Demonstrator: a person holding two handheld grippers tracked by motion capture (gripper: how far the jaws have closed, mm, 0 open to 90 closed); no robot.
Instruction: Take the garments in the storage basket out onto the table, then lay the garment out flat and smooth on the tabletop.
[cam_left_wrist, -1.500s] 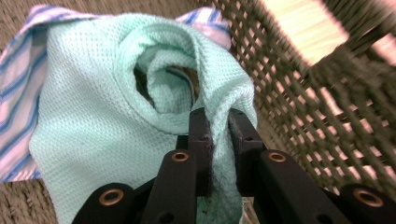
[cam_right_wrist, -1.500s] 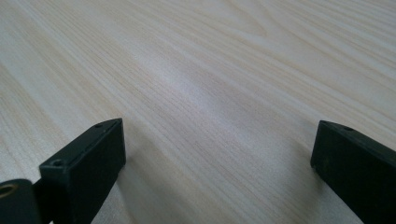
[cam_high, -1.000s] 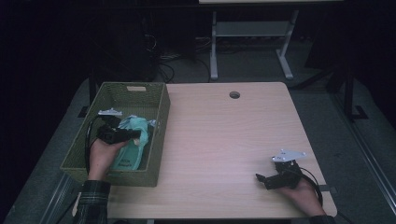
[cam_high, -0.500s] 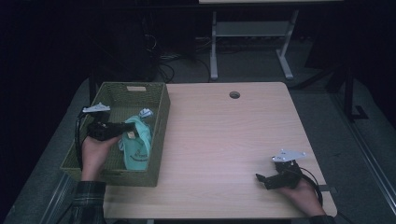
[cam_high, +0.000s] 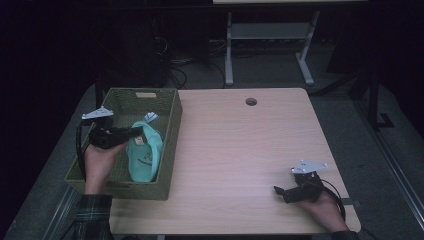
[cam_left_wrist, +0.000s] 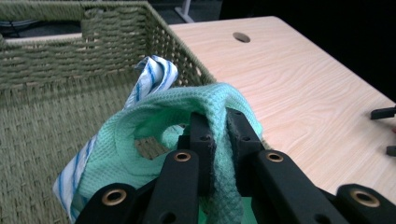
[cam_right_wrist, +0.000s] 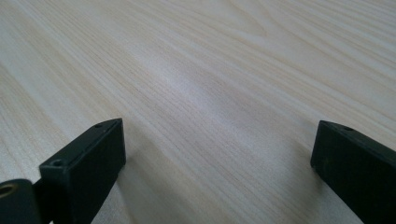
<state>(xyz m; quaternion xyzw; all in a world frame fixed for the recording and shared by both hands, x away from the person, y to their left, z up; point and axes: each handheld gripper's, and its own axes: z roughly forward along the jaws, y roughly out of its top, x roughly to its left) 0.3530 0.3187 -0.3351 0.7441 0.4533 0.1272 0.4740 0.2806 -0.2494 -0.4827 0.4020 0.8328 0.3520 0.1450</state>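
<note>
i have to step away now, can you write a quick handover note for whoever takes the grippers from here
Left gripper: fingers shut on a fold of the mint green cloth, held above the floor of the green woven basket at the table's left edge.
Right gripper: open, holding nothing, resting low on the bare wooden table near its right front corner.
A blue and white striped cloth lies against the green one in the basket.
Done: green cloth gripped and partly raised.
Left: its lower end hangs inside the basket; probably lift it clear and bring it over the table. Striped cloth untouched.

High view looks down on the table (cam_high: 240, 150); both claw views sit close, sharing its wood.
</note>
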